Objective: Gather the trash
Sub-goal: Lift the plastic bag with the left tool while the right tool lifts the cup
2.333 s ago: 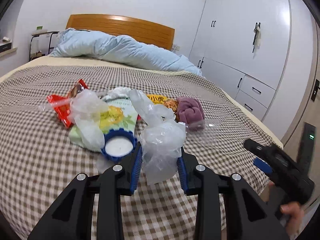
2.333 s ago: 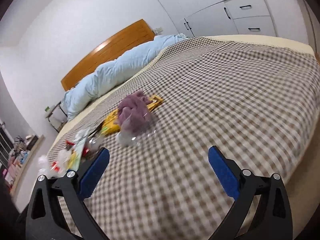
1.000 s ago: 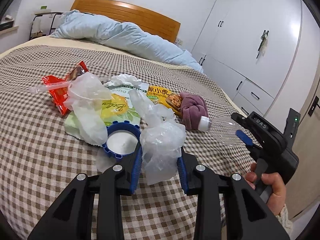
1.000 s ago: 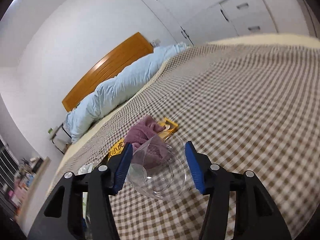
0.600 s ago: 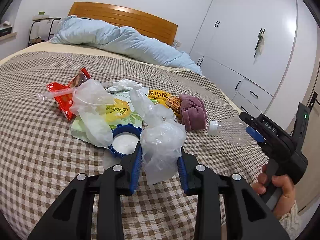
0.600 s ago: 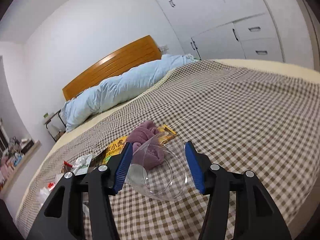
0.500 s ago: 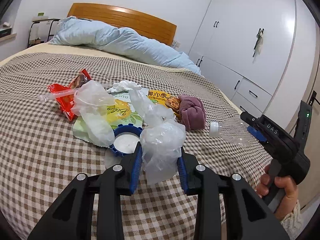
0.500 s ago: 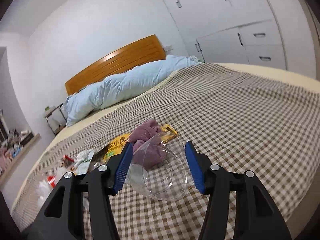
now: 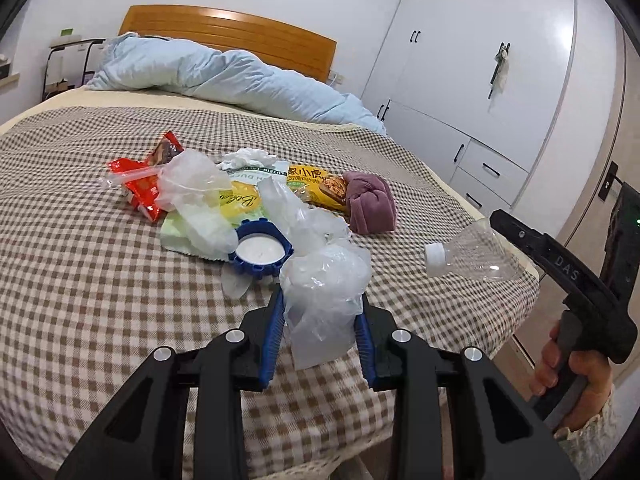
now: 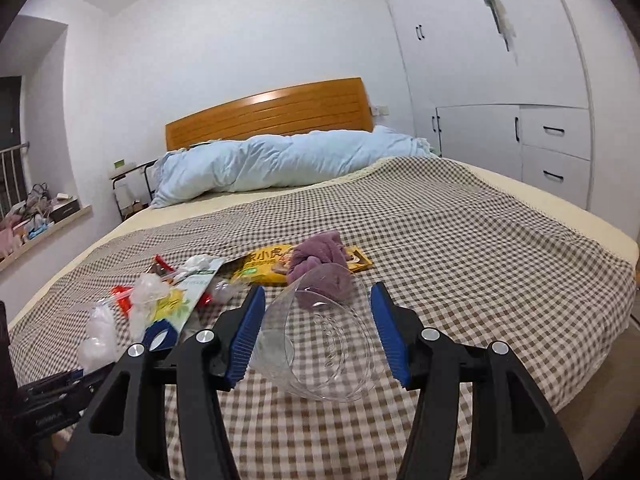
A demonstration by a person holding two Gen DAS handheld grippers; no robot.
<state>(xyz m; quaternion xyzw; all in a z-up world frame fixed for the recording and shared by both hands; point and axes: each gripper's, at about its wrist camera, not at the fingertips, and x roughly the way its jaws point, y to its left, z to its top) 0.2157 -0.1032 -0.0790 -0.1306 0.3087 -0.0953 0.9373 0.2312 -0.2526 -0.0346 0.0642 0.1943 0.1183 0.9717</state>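
My left gripper [image 9: 320, 328] is shut on a crumpled clear plastic bag [image 9: 324, 284], held above the near part of the bed. My right gripper [image 10: 318, 328] is shut on a clear plastic bottle [image 10: 320, 344]; the left wrist view shows that bottle [image 9: 472, 258] with its white cap pointing left, lifted over the bed's right edge. On the bed lie more trash: a blue lid [image 9: 262, 250], a green-yellow packet [image 9: 236, 204], a red wrapper [image 9: 140, 188], a yellow snack pack [image 9: 316, 186], white tissue [image 9: 248, 158] and another clear bag [image 9: 192, 184].
A purple rolled cloth [image 9: 370, 204] lies beside the yellow pack. A light blue duvet [image 9: 224, 76] is heaped by the wooden headboard [image 9: 232, 36]. White wardrobes [image 9: 480, 80] stand to the right of the checked bedspread [image 9: 80, 272]. A person's hand [image 9: 572, 372] holds the right gripper.
The right gripper closed on the clear bottle and lifted it off the bed toward the right edge, rolling level. The left gripper drew back slightly with the plastic bag still held.
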